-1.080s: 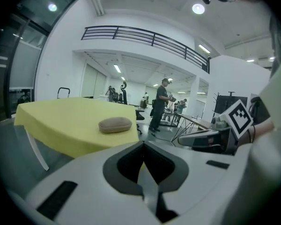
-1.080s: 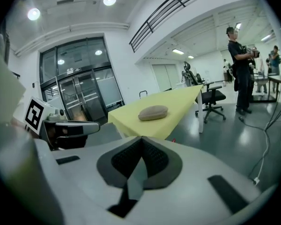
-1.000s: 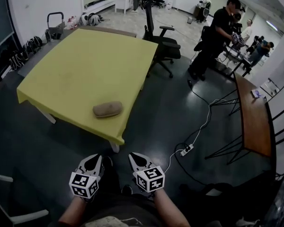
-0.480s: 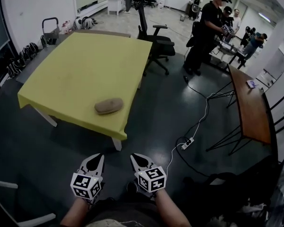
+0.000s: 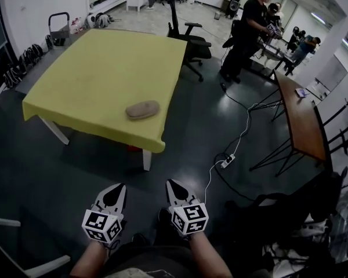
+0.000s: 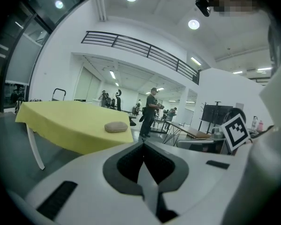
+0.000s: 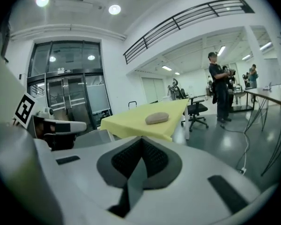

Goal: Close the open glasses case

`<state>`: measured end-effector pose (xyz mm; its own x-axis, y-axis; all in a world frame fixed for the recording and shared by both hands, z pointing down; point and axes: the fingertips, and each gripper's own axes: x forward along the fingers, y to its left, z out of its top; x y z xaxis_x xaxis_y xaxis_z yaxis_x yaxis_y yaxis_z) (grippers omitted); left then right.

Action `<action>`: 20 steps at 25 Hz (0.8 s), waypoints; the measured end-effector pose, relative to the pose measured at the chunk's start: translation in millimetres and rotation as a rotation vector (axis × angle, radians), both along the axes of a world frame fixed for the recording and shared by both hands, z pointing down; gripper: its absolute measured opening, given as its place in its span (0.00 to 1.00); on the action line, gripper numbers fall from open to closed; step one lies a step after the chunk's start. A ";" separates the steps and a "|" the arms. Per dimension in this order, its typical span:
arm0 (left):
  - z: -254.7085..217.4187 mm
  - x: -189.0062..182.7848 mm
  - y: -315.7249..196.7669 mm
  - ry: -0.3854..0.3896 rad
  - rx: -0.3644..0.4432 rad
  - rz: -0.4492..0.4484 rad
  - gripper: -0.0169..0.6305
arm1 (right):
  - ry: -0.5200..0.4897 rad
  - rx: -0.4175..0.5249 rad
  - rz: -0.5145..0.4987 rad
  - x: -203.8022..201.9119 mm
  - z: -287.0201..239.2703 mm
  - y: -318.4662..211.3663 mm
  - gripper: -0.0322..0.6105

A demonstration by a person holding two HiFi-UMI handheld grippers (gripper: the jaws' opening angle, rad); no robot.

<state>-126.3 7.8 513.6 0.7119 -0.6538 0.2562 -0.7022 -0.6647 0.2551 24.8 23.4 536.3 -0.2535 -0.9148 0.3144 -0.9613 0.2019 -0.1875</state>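
A tan oval glasses case (image 5: 142, 109) lies near the front right corner of the yellow table (image 5: 98, 68). From here it looks like one rounded lump, with no raised lid showing. Both grippers hang low by my body, well short of the table. The left gripper (image 5: 119, 187) and the right gripper (image 5: 174, 184) are each shut with nothing between the jaws. The left gripper view has the case (image 6: 116, 126) far beyond its meeting jaws (image 6: 141, 144). In the right gripper view the case (image 7: 157, 118) is likewise distant past the shut jaws (image 7: 141, 139).
A dark floor separates me from the table. A black office chair (image 5: 192, 42) stands at the table's far right. People (image 5: 246, 28) stand at the back right, near a long wooden table (image 5: 301, 120). A power strip with cable (image 5: 227, 161) lies on the floor. A white chair (image 5: 23, 265) is at bottom left.
The head view has shifted: the table and case now sit higher and further right in it. Both grippers stay shut and low by my body.
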 end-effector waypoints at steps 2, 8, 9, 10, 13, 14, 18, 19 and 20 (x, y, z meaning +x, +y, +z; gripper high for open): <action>-0.1 -7.4 11.2 0.006 0.002 0.003 0.04 | 0.033 0.011 -0.005 -7.1 -3.8 13.6 0.03; 9.1 -21.8 47.0 0.013 -0.012 0.009 0.04 | 0.052 -0.009 -0.009 -23.9 1.8 44.9 0.03; 10.3 -23.9 52.9 0.012 -0.014 0.010 0.04 | 0.051 -0.011 -0.009 -26.0 2.5 49.3 0.03; 10.9 -25.9 58.4 0.011 -0.015 0.010 0.04 | 0.051 -0.011 -0.010 -27.9 2.6 53.5 0.03; 9.5 -33.2 71.3 0.004 -0.016 0.005 0.04 | 0.049 -0.007 -0.023 -35.1 0.0 64.0 0.03; 8.2 -36.7 74.0 0.001 -0.013 0.002 0.04 | 0.048 -0.005 -0.030 -38.6 -0.6 66.3 0.03; 5.9 -44.4 83.3 0.001 -0.006 -0.012 0.04 | 0.045 -0.011 -0.052 -47.6 1.9 74.5 0.03; 6.2 -45.4 85.8 0.001 -0.007 -0.013 0.04 | 0.044 -0.013 -0.054 -49.6 2.9 76.2 0.03; 6.6 -46.1 87.6 0.001 -0.007 -0.012 0.04 | 0.042 -0.014 -0.056 -51.7 3.5 77.4 0.03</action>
